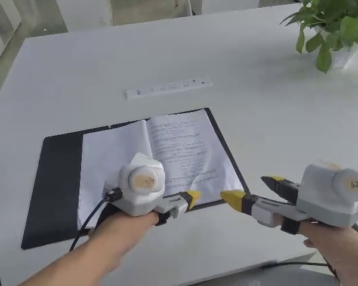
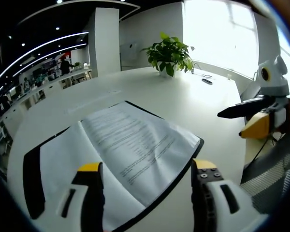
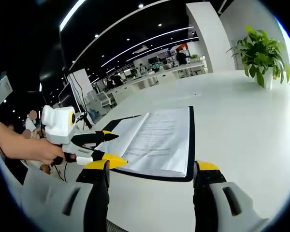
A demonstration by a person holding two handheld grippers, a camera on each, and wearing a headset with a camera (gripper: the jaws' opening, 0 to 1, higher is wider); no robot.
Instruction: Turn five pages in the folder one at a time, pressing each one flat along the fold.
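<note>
Observed from beside the white worktop: the black folder lies open and flat in front of the person. A mostly blank white left sheet and a printed white right page meet at the fold. The fold, the folder's long axis for this job, runs from the near edge away from the person, leaning slightly left at its far end.

Left claw: jaws spread wide, nothing held. It sits at the folder's near edge, over the foot of the right page and just right of the fold. In its own view the printed page lies directly ahead between the jaws. Contact with the paper cannot be confirmed.

Right claw: jaws likewise well apart and empty. It is off the folder, just beside the near right corner, with its tips pointing left toward the page's free edge. Its own view shows that corner straight ahead.

Assessment: the free edge of the right page lies nearer the right claw, which is better placed to lift it. The left claw is nearer the fold for pressing.

Also present, well clear: a white power strip and a green potted plant.
</note>
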